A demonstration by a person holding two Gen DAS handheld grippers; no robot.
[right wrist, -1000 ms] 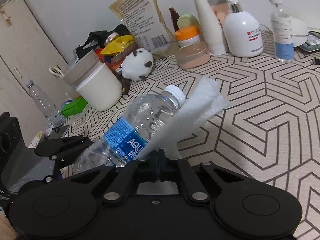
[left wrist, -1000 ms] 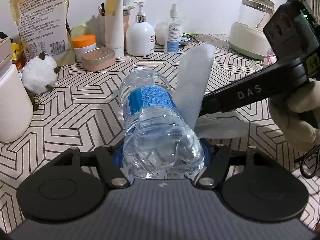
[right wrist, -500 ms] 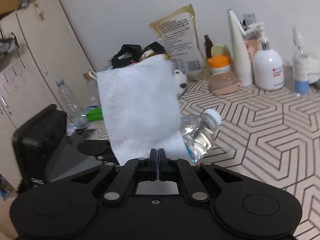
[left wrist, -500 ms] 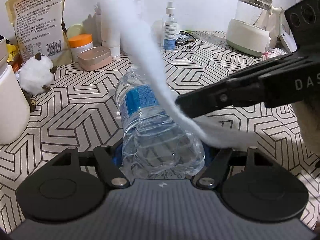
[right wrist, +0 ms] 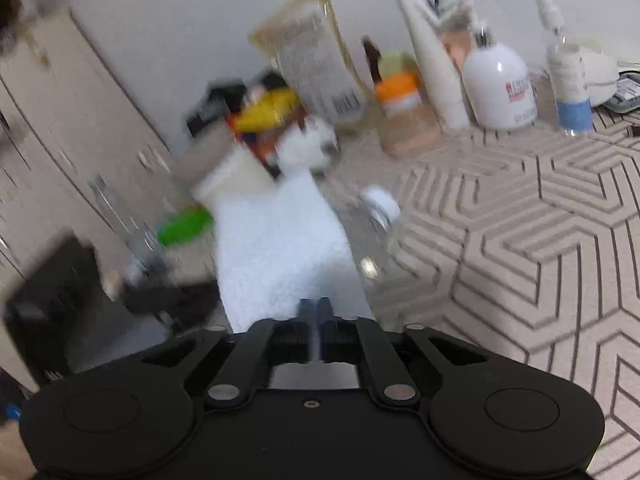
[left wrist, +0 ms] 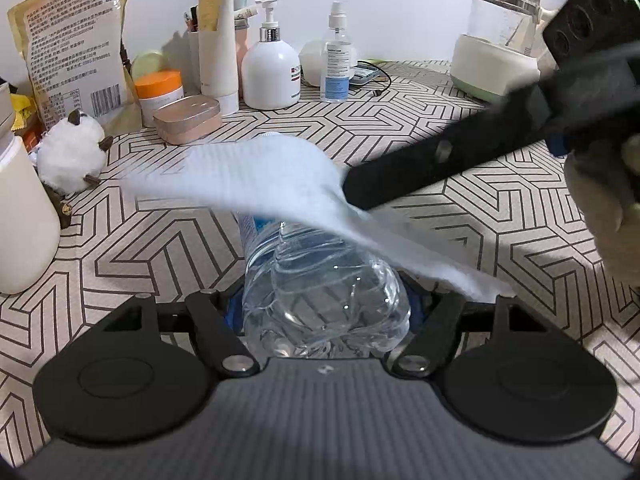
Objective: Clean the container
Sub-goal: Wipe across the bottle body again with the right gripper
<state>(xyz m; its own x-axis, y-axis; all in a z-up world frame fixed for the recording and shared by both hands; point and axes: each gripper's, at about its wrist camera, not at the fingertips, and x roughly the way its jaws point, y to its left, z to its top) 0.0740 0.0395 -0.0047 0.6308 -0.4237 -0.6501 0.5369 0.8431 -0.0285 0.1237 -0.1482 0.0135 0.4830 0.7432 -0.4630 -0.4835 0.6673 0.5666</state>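
A clear plastic water bottle (left wrist: 320, 292) with a blue label lies tilted in my left gripper (left wrist: 326, 312), which is shut on its base. My right gripper (right wrist: 314, 308) is shut on a white cloth (right wrist: 276, 248). In the left wrist view the cloth (left wrist: 276, 184) lies draped across the upper part of the bottle, and the right gripper's fingers (left wrist: 440, 160) reach in from the right. The bottle's white cap (right wrist: 380, 200) shows blurred in the right wrist view.
Along the back wall stand a white pump bottle (left wrist: 271, 76), a spray bottle (left wrist: 336, 64), an orange-lidded jar (left wrist: 158, 90), a paper pouch (left wrist: 74, 48) and a glass kettle (left wrist: 500, 32). A white canister (left wrist: 24, 216) and a plush toy (left wrist: 72, 156) stand left.
My right gripper has swung the cloth from raised in the air down across the bottle. The left gripper keeps hold of the bottle in about the same place.
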